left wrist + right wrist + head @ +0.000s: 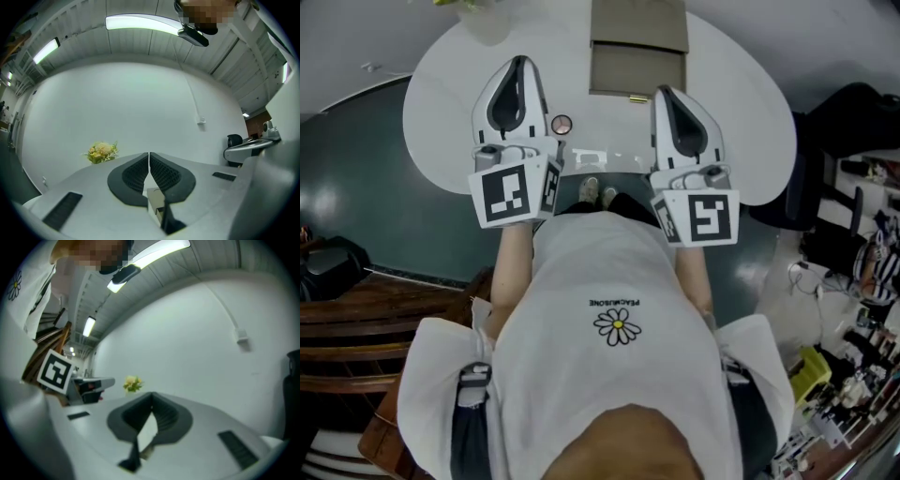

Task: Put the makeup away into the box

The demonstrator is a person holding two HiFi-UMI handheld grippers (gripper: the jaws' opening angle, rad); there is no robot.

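Observation:
An olive-brown box (637, 47) stands at the far middle of the white round table (741, 112). A small round compact (561, 124) lies on the table between my two grippers, and a short gold item (637, 97) lies at the box's near edge. My left gripper (518, 64) hovers left of the box, its jaws meeting at the tips (149, 154) with nothing in them. My right gripper (667, 92) is just right of the box's front corner, its jaws also touching at the tips (151, 395) and empty. A corner of the box (154, 199) shows below the left jaws.
A yellow flower bunch (101, 151) sits at the table's far edge. A dark chair or bag (844, 122) stands right of the table, with cluttered shelves (853, 375) nearer. Wooden furniture (356, 319) is at the left. The person's feet (598, 192) show under the table's near rim.

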